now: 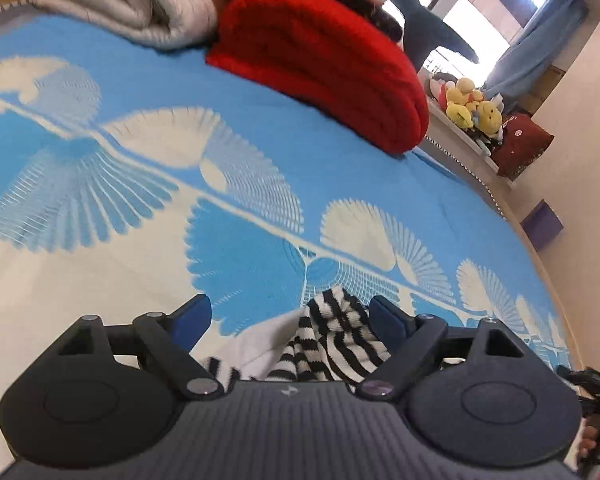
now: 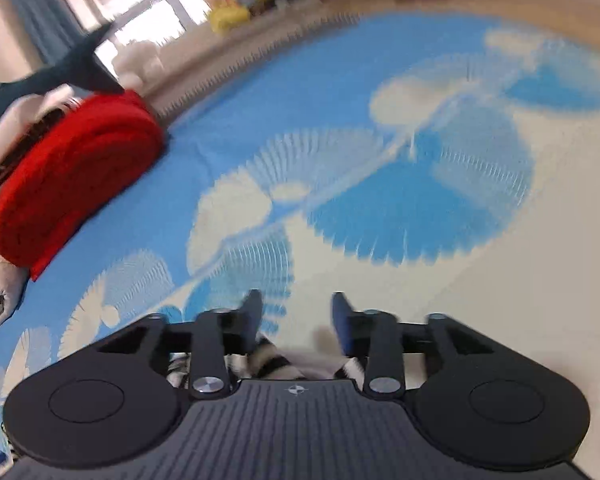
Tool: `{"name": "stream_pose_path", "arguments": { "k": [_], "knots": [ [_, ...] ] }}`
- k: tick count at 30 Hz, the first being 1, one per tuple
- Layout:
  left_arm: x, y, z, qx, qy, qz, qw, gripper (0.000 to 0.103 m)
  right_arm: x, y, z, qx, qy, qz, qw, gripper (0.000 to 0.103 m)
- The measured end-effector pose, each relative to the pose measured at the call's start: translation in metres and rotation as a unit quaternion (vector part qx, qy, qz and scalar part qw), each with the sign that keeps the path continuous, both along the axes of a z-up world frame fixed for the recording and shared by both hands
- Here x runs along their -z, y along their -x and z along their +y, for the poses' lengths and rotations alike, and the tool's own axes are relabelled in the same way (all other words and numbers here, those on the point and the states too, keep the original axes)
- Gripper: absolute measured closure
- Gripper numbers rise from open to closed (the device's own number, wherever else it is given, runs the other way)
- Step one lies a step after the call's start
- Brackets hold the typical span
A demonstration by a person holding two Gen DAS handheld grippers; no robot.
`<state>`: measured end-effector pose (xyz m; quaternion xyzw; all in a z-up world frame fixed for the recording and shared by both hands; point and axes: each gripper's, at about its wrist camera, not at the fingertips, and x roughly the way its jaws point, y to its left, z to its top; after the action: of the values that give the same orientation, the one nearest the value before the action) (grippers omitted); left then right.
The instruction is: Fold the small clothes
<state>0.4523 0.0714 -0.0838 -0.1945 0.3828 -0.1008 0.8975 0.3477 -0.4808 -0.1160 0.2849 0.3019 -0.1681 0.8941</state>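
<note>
Striped garment [image 1: 340, 340] lies bunched on the bed [image 1: 260, 160] right under both tools, close to you w/ clear spread ahead to lay it flat. Left gripper [image 1: 290, 314] jaws are wide, cloth between them but not pinched. Right gripper [image 2: 296, 312] jaws sit about half apart over the same cloth, gripping nothing, so prob. you're between grabs.

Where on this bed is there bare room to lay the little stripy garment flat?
The wide middle of the blue-and-cream fan-patterned bedspread is bare, from the black-and-white striped garment near both claws up to the folded red knitted blanket. The far end is crowded: that blanket, a folded grey quilt and more piled bedding behind.
</note>
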Motion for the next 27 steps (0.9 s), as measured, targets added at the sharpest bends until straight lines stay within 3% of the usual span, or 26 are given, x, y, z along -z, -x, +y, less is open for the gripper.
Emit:
{"name": "stream_pose_path", "arguments": {
  "k": [2,5,9,12,14,18,22,27],
  "knots": [
    [-0.018,0.023,0.0,0.014,-0.036,-0.005,0.9993,0.013,-0.026,0.027,0.006,-0.007,0.019,-0.022,1.0,0.052],
    [-0.035,0.067,-0.014,0.049,-0.13,-0.001,0.9902,0.012,-0.056,0.073,0.019,-0.018,0.003,-0.041,0.999,0.041],
    [-0.014,0.14,-0.03,0.105,-0.216,-0.005,0.9707,0.009,-0.055,0.139,0.046,-0.041,-0.008,-0.008,0.999,0.037],
    [0.017,0.168,-0.027,0.121,-0.213,0.032,0.969,0.01,-0.03,0.178,0.062,-0.037,0.024,0.035,0.998,0.037],
    [0.029,0.173,-0.025,0.12,-0.213,0.057,0.968,0.017,-0.018,0.192,0.062,-0.046,0.024,0.064,0.997,0.038],
    [0.031,0.175,-0.022,0.121,-0.191,0.038,0.9734,0.018,-0.012,0.208,0.046,-0.053,0.042,0.063,0.996,0.038],
    [0.04,0.17,-0.026,0.122,-0.193,0.058,0.9717,0.018,-0.003,0.218,0.029,-0.065,0.009,0.067,0.996,0.038],
    [0.041,0.166,-0.035,0.119,-0.204,0.055,0.9701,0.02,0.005,0.21,0.032,-0.089,0.054,0.083,0.991,0.038]
  ]
}}
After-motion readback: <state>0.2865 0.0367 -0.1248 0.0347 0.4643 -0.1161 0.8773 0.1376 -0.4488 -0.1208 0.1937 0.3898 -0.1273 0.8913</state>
